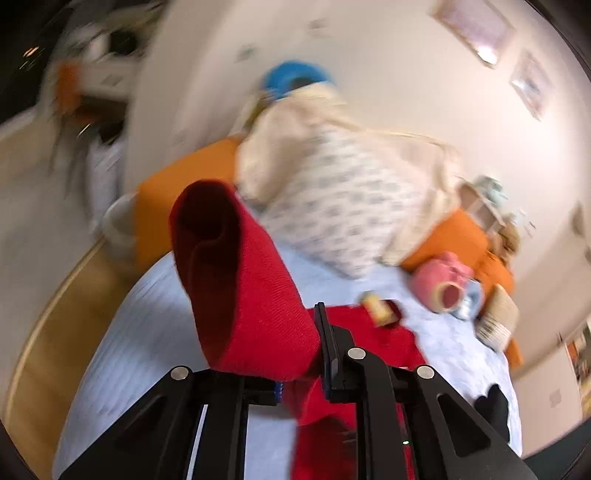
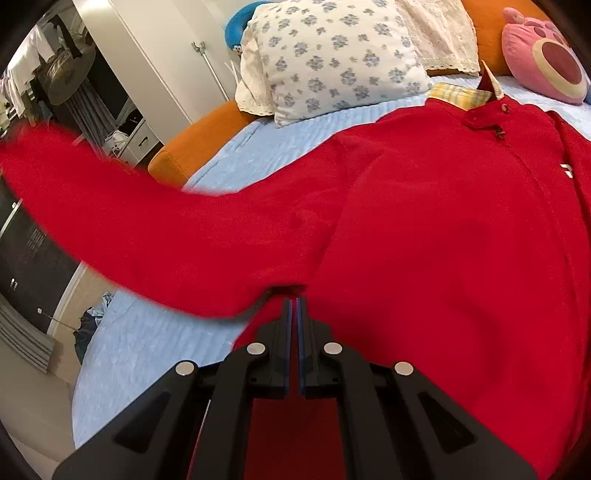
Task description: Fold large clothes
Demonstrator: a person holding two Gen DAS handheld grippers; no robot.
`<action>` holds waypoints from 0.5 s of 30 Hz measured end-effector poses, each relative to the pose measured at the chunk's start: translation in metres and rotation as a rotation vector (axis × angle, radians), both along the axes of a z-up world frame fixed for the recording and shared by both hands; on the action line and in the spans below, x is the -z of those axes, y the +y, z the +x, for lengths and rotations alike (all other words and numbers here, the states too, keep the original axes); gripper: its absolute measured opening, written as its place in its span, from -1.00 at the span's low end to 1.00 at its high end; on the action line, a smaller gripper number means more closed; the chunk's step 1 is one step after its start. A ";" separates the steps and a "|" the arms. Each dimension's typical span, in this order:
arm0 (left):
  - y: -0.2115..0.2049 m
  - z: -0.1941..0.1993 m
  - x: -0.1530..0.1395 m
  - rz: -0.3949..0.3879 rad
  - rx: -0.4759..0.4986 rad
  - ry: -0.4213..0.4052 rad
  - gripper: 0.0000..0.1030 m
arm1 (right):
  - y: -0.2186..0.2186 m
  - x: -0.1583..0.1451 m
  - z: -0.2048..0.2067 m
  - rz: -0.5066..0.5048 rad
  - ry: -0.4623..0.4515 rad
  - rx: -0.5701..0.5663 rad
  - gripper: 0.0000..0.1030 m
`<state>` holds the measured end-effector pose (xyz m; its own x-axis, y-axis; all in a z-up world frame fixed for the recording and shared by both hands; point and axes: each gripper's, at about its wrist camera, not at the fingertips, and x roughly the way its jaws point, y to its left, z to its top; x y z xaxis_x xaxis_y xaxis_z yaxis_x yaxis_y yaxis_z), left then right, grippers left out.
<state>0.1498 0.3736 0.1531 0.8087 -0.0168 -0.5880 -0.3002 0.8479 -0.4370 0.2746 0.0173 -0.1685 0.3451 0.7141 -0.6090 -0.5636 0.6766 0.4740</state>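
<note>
1. Left wrist view: the left gripper (image 1: 310, 354) is clamped on the cuff end of the red shirt's sleeve (image 1: 240, 280), which is held raised above the pale blue bedspread (image 1: 122, 332).
2. Right wrist view: the right gripper (image 2: 294, 306) is pinched on the red shirt (image 2: 424, 229) at the underarm; the body lies flat. The sleeve is best carried across the chest with this pinch held firm.

Bedroom, daylight. Bed (image 2: 155, 343) with pale blue quilted cover, orange padded headboard (image 2: 192, 147) at far end. Floral pillow (image 2: 332, 59) and lace-edged pillow (image 2: 443, 33) against it, pink plush (image 2: 543, 62) far right. White wardrobe (image 2: 147, 48) at left. Two framed pictures (image 1: 476, 29) on cream wall (image 1: 406, 81). Beige floor (image 1: 33, 206).
</note>
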 end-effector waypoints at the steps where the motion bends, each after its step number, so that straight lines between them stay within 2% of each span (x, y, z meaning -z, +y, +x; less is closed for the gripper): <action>1: -0.023 0.012 -0.025 0.045 0.033 -0.018 -0.64 | 0.004 0.002 0.000 0.006 0.009 0.001 -0.94; 4: -0.091 0.042 -0.077 0.133 0.143 -0.066 -0.64 | 0.022 0.005 -0.005 -0.003 0.001 0.016 -0.94; 7: -0.149 0.064 -0.103 0.144 0.262 -0.092 -0.64 | 0.044 0.014 -0.004 -0.012 0.031 0.003 -0.94; 8: -0.175 0.071 -0.108 0.170 0.308 -0.095 -0.64 | 0.047 0.016 -0.003 -0.012 0.041 0.002 -0.94; 11: -0.253 0.086 -0.103 0.247 0.475 -0.090 -0.64 | 0.061 0.019 -0.003 -0.010 0.063 -0.015 -0.94; 15: -0.344 0.097 -0.065 0.342 0.695 -0.045 -0.64 | 0.074 0.018 -0.015 -0.009 0.063 -0.055 -0.94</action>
<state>0.2472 0.0299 0.2178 0.7026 -0.3520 -0.6184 0.3617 0.9251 -0.1158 0.2595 0.0914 -0.1862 0.2662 0.7252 -0.6350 -0.5698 0.6497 0.5032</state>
